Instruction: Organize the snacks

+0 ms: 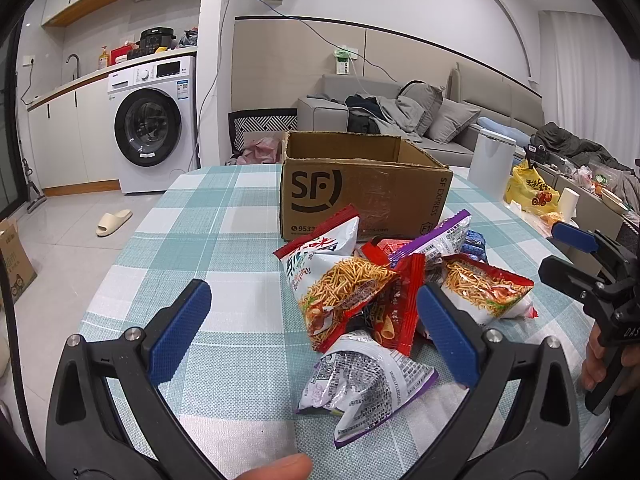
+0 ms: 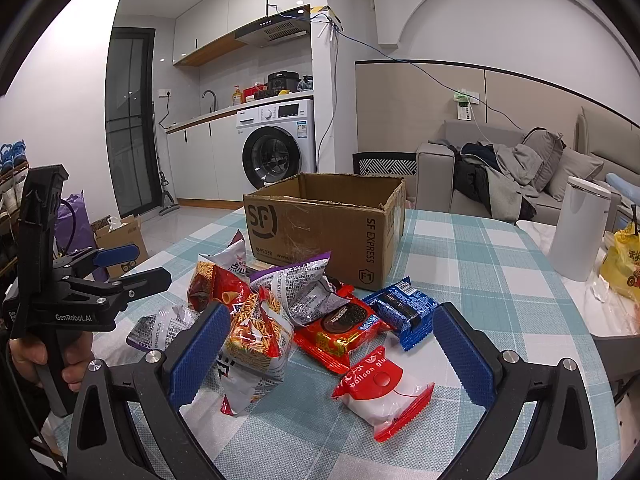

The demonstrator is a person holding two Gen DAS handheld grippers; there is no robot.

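Jaws spread wide and empty, the left gripper (image 1: pixel 314 330) and right gripper (image 2: pixel 328 344) hover above the snack packets (image 2: pixel 280 312), heaped just ahead of them before the open-topped cardboard box (image 2: pixel 320 224), apparently their destination.

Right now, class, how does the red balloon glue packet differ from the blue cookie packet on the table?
The balloon glue packet is red and white; the blue cookie packet is blue throughout. The glue packet lies nearer the right gripper, alone; the cookie packet sits beside the cardboard box, touching a red cookie packet. Both lie flat, ungripped.
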